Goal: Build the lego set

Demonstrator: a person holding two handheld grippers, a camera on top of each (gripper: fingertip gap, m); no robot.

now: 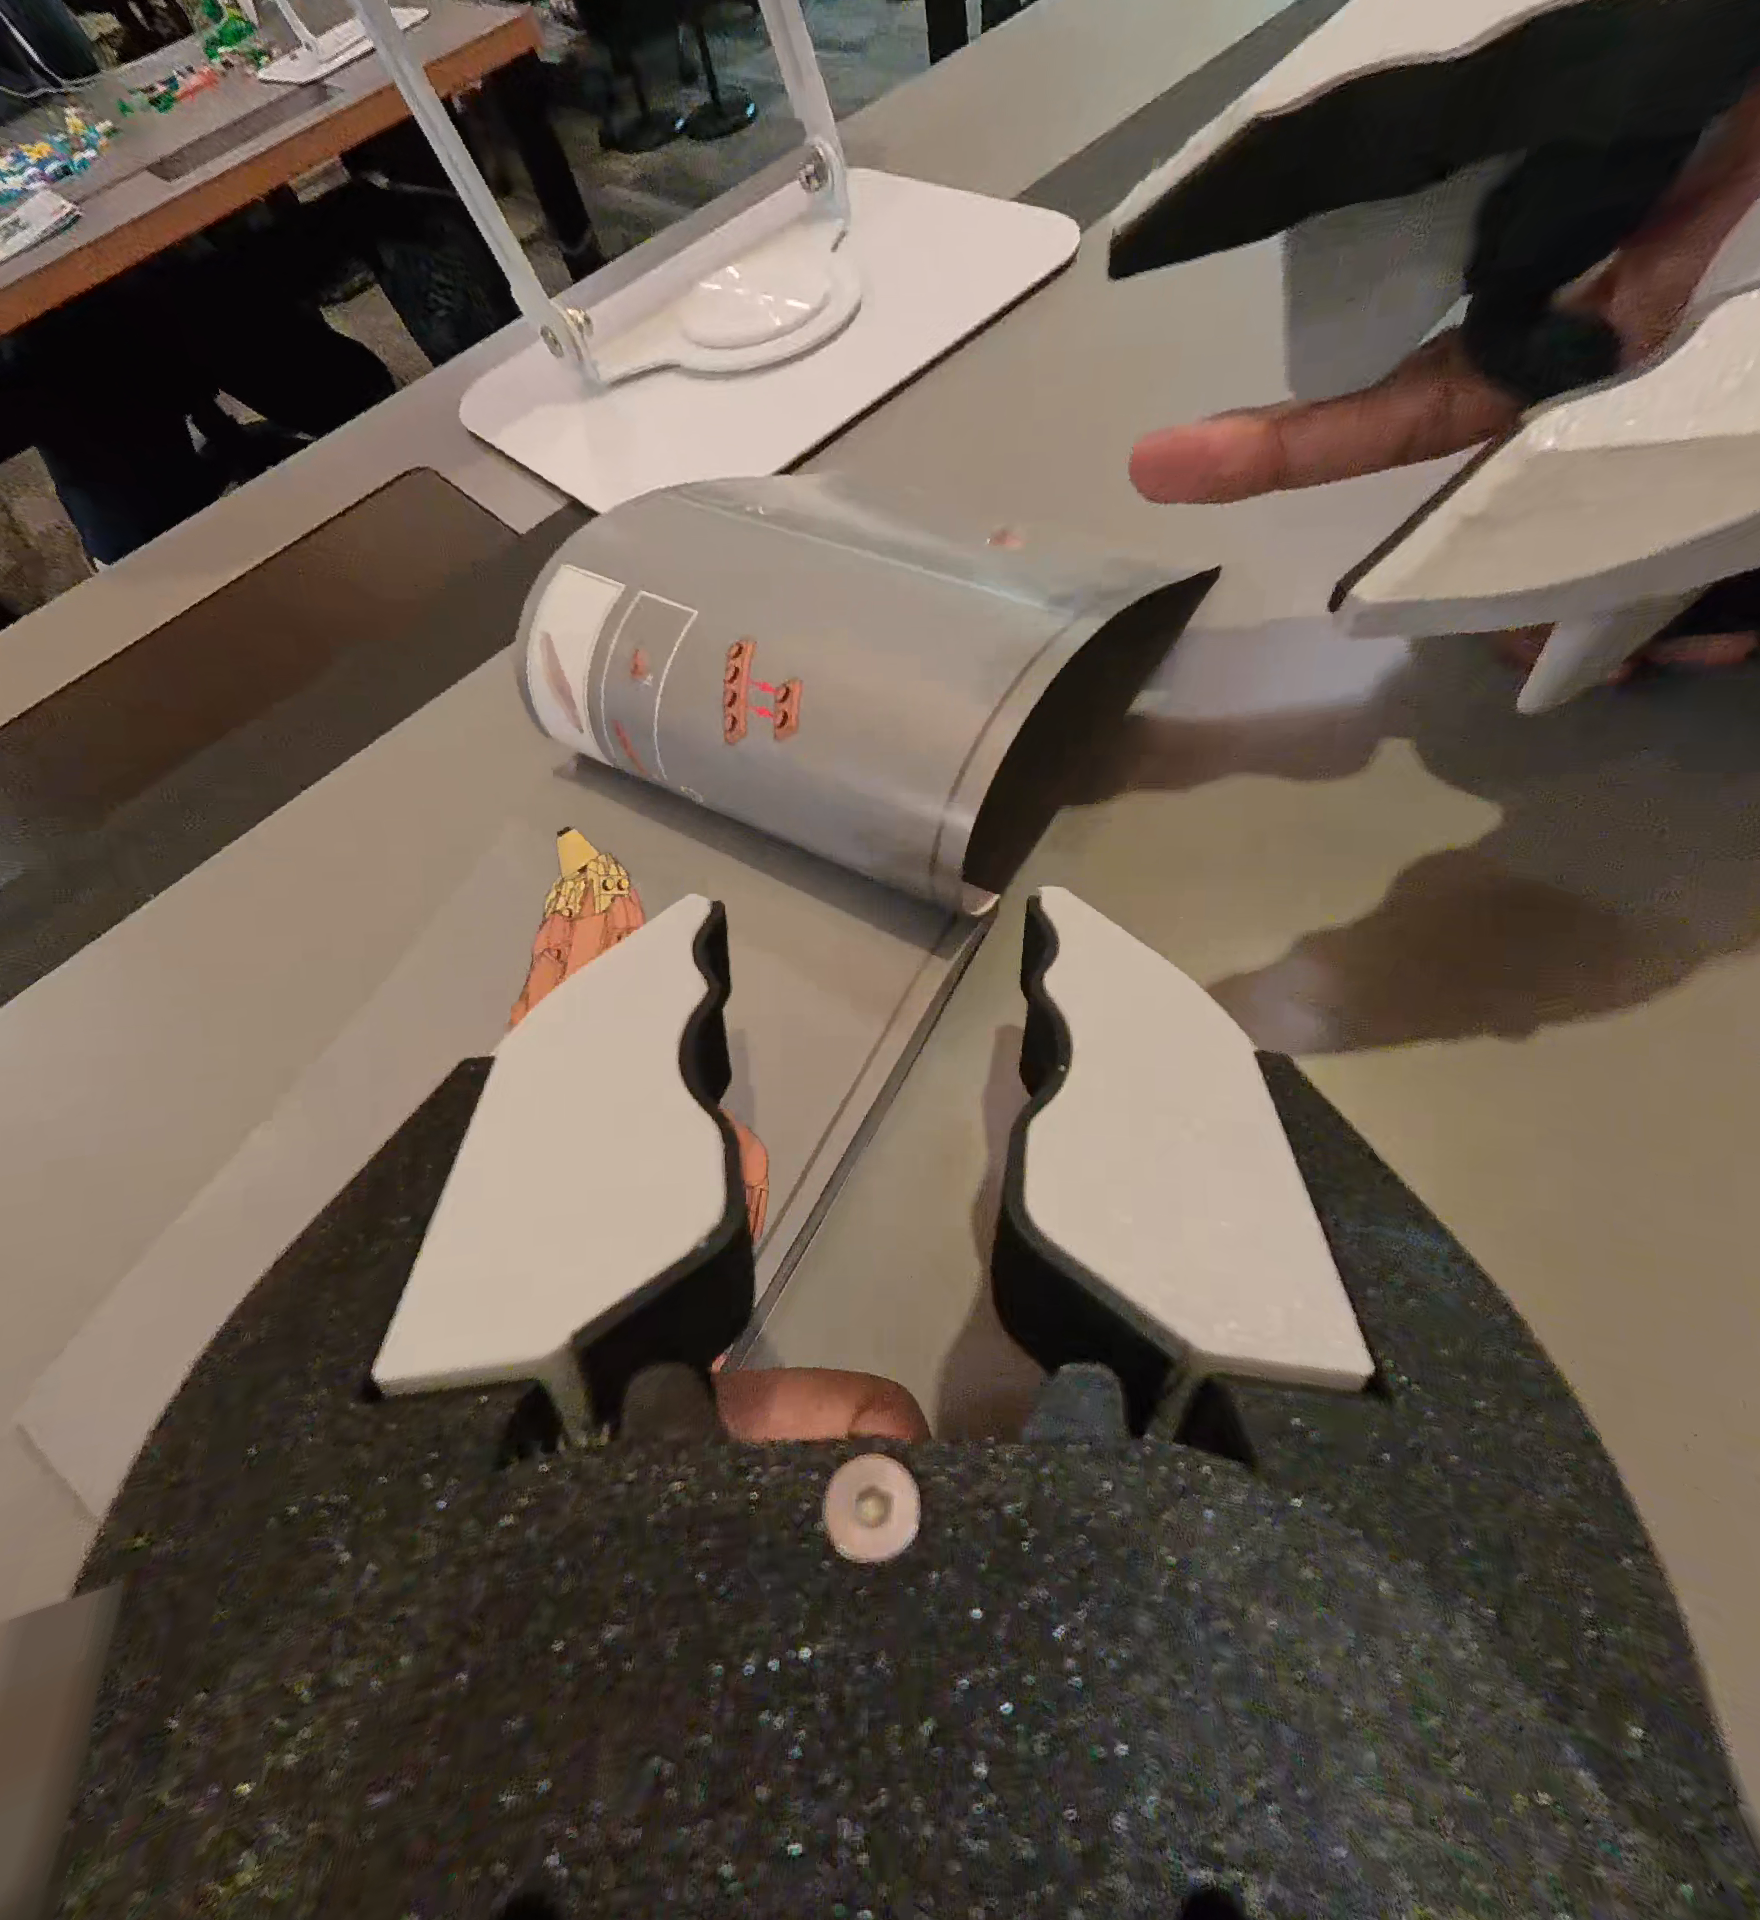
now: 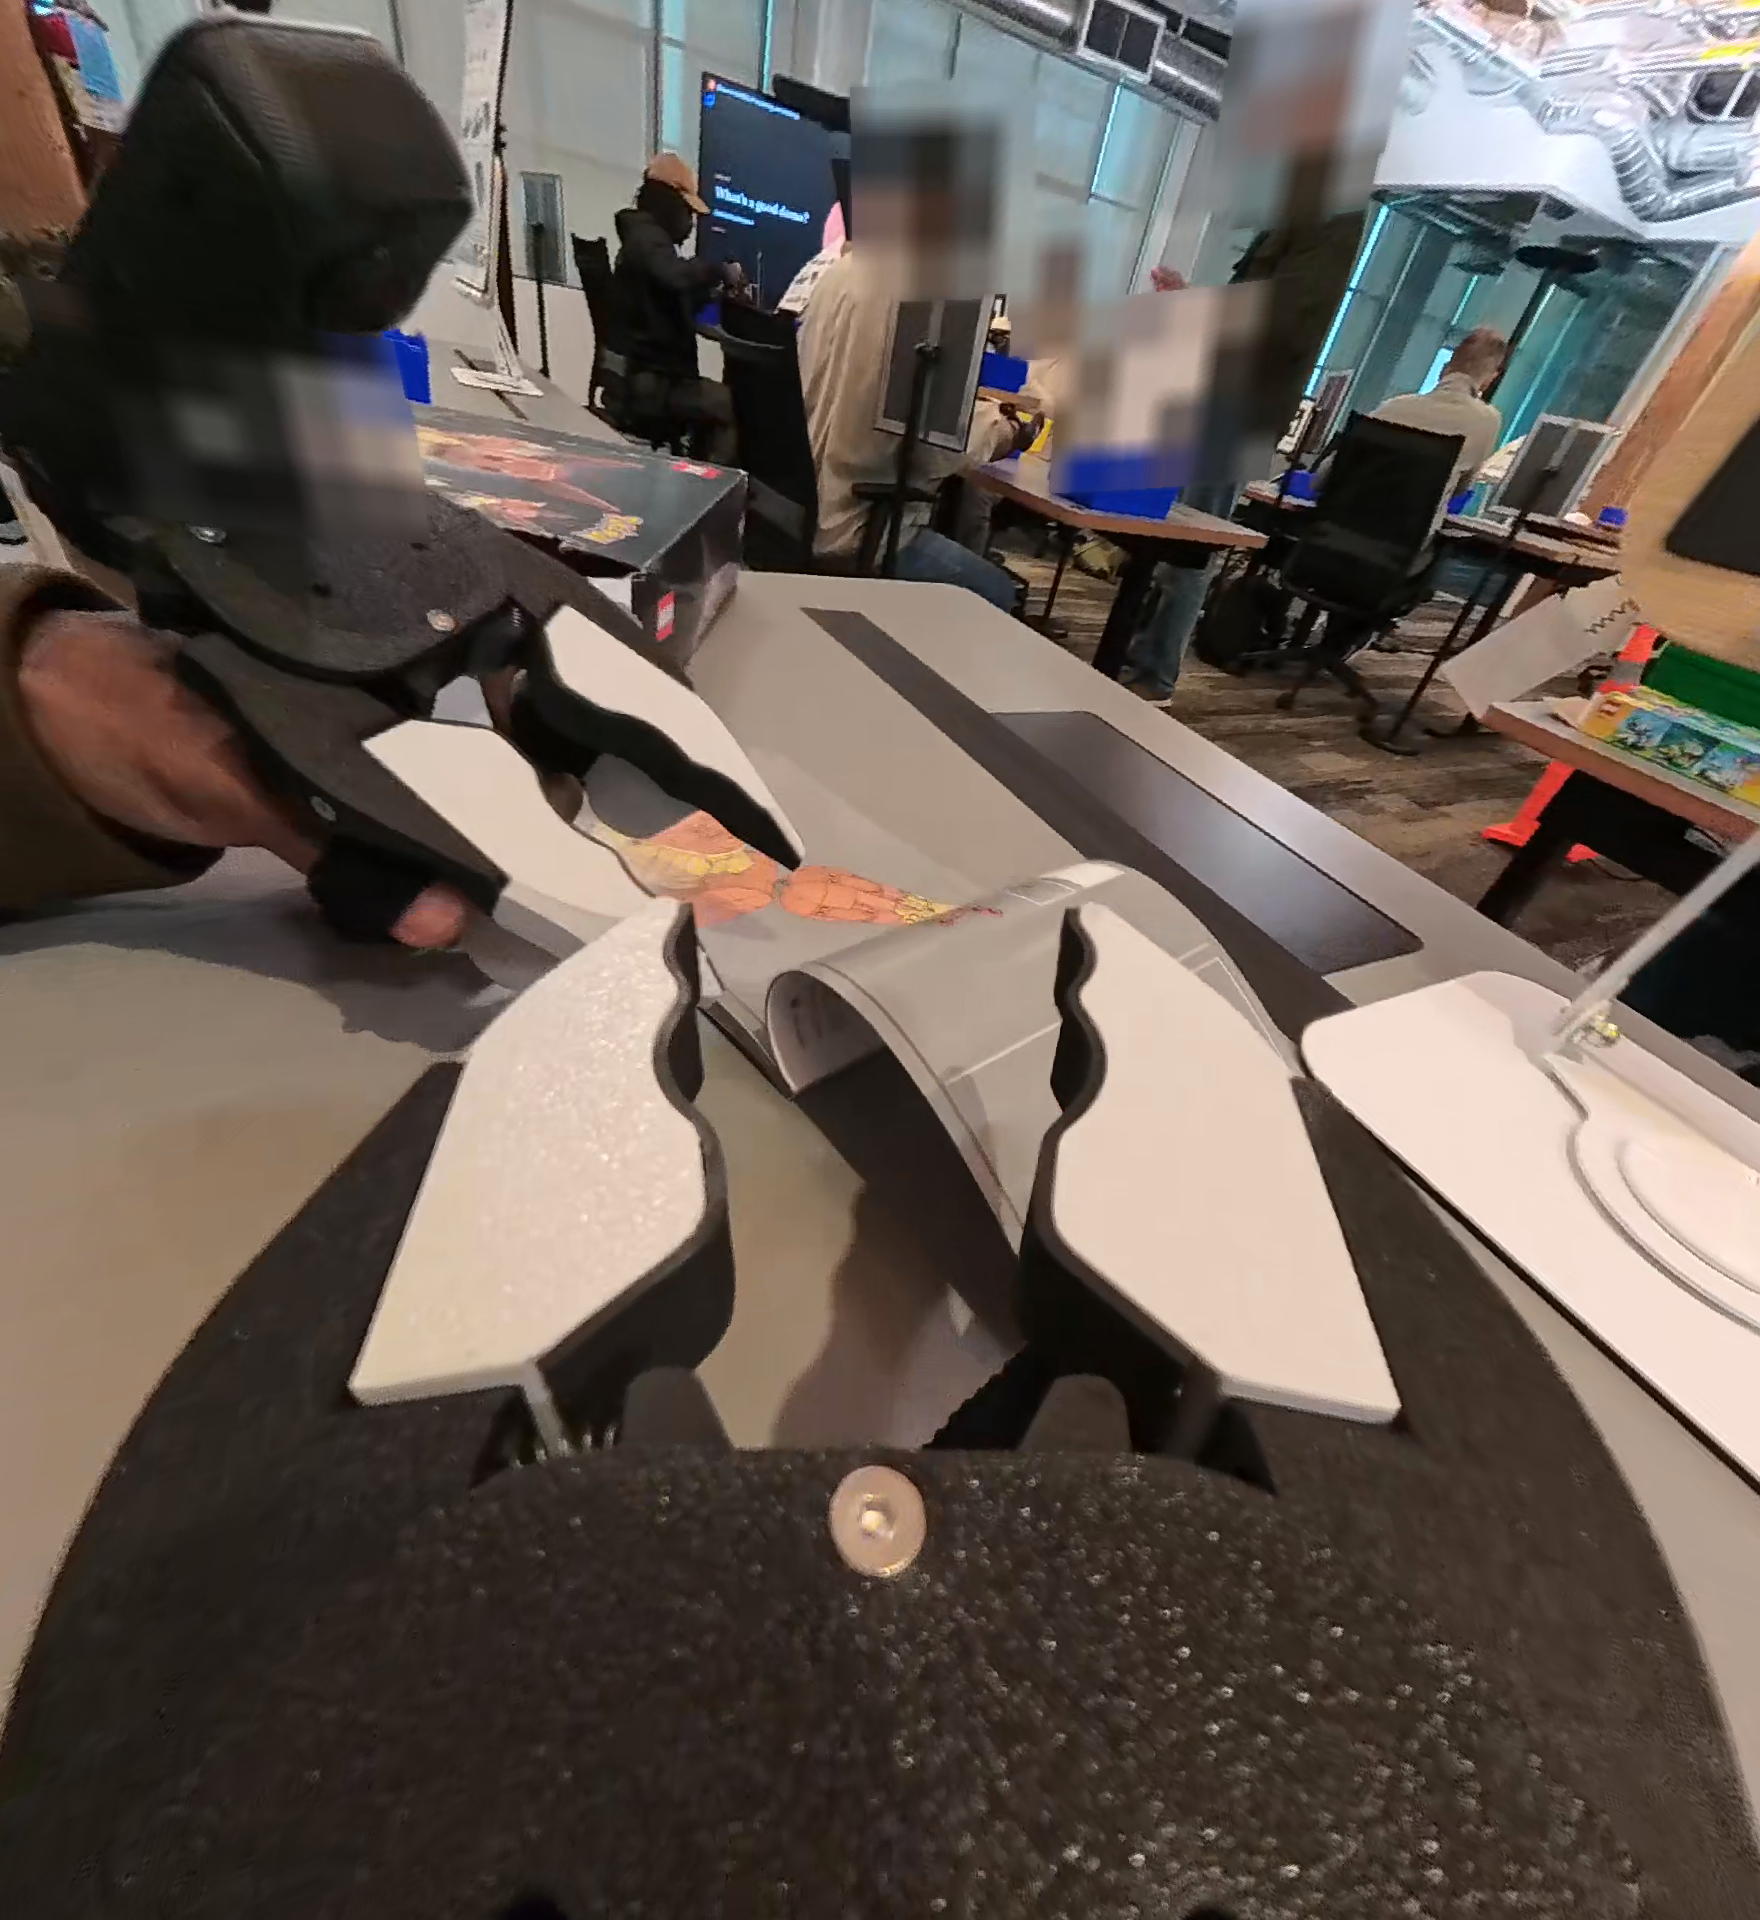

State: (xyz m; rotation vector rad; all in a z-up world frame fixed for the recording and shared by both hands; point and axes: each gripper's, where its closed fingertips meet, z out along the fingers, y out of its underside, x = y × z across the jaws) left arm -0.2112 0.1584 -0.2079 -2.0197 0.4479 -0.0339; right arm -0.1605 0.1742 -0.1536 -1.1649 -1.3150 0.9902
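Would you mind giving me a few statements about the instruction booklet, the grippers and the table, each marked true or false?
1. A page of the instruction booklet is curled up in an arch. True.
2. The left gripper is clamped shut on a brick. False: it is open and holds nothing.
3. The right gripper is open. True.
4. The set's box lies on the floor. False: it rests on the table.
5. A white stand base sits beyond the booklet. True.

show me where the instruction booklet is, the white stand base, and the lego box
instruction booklet (image 1: 814,696): left wrist view, on the curled grey page.
white stand base (image 1: 917,312): left wrist view, on its flat plate.
lego box (image 2: 585,488): right wrist view, on its printed top.
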